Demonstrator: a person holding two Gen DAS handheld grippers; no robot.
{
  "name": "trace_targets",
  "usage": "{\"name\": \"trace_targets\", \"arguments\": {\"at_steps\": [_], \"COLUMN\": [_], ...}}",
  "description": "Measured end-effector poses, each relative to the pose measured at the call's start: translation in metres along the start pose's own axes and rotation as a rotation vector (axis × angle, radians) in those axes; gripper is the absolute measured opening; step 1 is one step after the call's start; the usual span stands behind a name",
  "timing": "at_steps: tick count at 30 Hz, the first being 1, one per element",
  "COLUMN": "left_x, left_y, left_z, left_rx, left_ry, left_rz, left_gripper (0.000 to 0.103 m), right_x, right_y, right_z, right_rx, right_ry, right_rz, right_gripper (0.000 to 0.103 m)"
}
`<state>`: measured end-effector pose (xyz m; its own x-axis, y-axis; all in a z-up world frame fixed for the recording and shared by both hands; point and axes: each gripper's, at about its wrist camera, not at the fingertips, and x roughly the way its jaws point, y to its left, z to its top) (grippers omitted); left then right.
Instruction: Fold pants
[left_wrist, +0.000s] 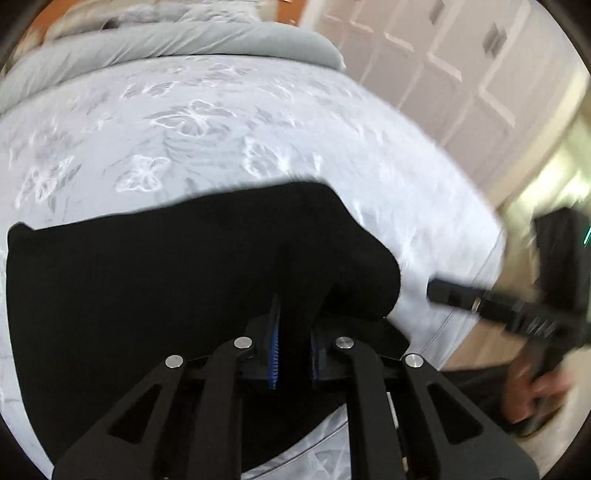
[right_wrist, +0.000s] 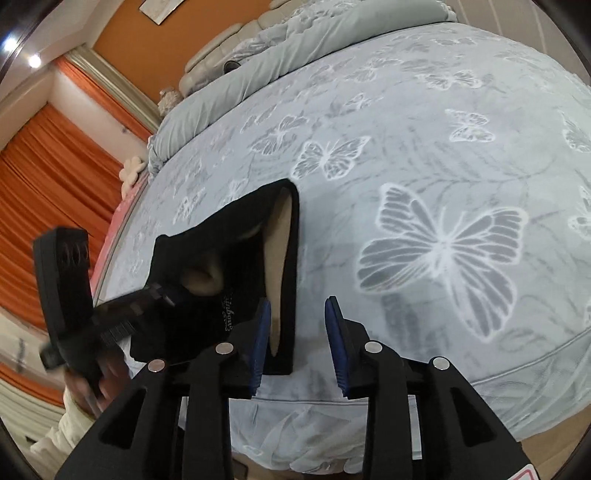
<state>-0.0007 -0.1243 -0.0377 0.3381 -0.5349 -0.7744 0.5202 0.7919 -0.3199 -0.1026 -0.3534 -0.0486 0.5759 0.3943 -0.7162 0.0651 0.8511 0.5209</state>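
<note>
- Left wrist view: the left hand-held gripper (left_wrist: 293, 332) is pointing down at black pants (left_wrist: 147, 280) that are lying on a bed covered by a pale blue bedspread (left_wrist: 207, 125) printed with white butterflies. Its two blue-padded fingers (left_wrist: 274, 354) are clamping a raised bunch of the black fabric near the pants' right edge. A grey duvet (left_wrist: 192, 37) is lying rolled along the far side of the bed. At the right, blurred, the right hand-held gripper (left_wrist: 439, 291) is hovering over the bedspread, apart from the pants, with a hand (left_wrist: 535, 391) gripping its handle.
- Right wrist view: the right hand-held gripper (right_wrist: 297, 325) is standing open, its blue pads (right_wrist: 334, 332) touching nothing. The black pants (right_wrist: 240, 266), showing a tan lining at the waist, are lying near the bed's front edge; their right edge is reaching between the open fingers. To the left, the left hand-held gripper (right_wrist: 162, 291) is meeting the fabric. Orange curtains (right_wrist: 44, 206) are hanging beyond the bed.
</note>
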Motion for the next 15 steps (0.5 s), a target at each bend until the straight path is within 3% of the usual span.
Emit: {"name": "trace_targets", "arguments": {"at_steps": [3,7,13,15], "left_x": [-0.022,-0.036,-0.041,-0.041], "left_y": [0.004,-0.006,-0.008,-0.005], "left_z": [0.011,0.016,0.017,0.016], "left_rx": [0.005,0.047,0.048,0.041], "left_ry": [-0.047,-0.071,-0.082,-0.079], "left_rz": [0.016,0.031,0.043,0.042], "left_gripper": [0.011,0.011,0.011,0.011], "right_x": [0.005,0.034,0.101,0.117], "right_y": [0.007,0.042,0.072,0.073], "right_z": [0.007,0.028,0.059,0.06], "right_rx": [-0.047,-0.221,-0.339,-0.336], "right_ry": [0.027,0.101,0.186,0.2], "right_rz": [-0.005,-0.033,-0.078,-0.086], "right_gripper": [0.031,0.051,0.05,0.007]}}
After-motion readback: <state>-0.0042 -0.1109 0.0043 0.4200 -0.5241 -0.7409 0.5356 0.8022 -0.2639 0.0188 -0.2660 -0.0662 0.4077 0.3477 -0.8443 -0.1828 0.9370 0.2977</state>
